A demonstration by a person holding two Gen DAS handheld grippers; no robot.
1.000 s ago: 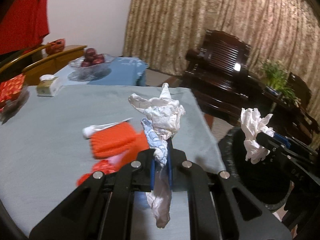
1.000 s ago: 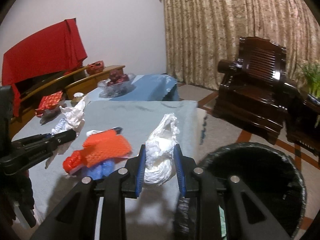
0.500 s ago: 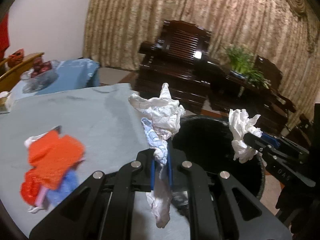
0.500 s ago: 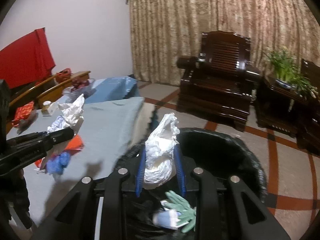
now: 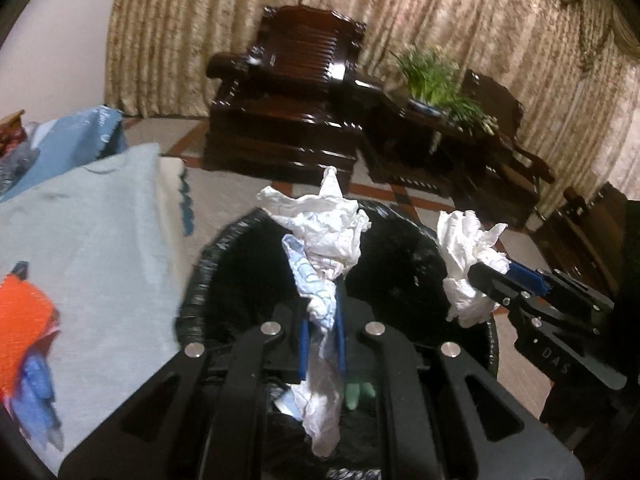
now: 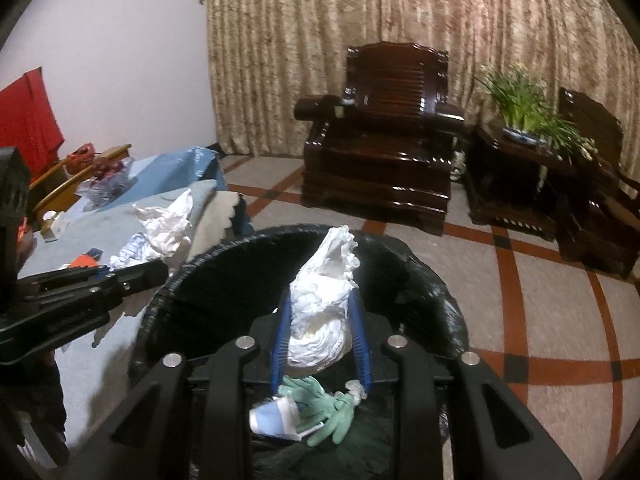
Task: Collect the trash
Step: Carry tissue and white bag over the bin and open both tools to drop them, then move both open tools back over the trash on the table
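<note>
— inspector: position of both grippers is requested.

— assistant: left gripper (image 5: 321,336) is held over the black-lined trash bin (image 5: 208,264), beside the counter (image 5: 100,248). a crumpled white and blue-printed paper wad (image 5: 320,240) stands between its blue pads; the jaws have just been opening, yet the wad is seen touching both pads and hanging below them. right gripper (image 6: 320,336) is held over the same bin, with a crumpled white tissue ball (image 6: 322,296) between its blue pads. those jaws have just been opening too, and the pads are splayed outward at the tips; the ball is lodged against both.

— inspector: contents of the bin?

— assistant: pale green gloves (image 6: 324,408) and a white and blue packet (image 6: 276,420) are seen lying at the bottom, below the right gripper.

— inspector: anything noted on the counter?

— assistant: orange mesh item (image 5: 24,320) with blue material (image 5: 36,392) under it is seen at the left edge, well apart from the bin. it is blurred and cannot be told further.
</note>
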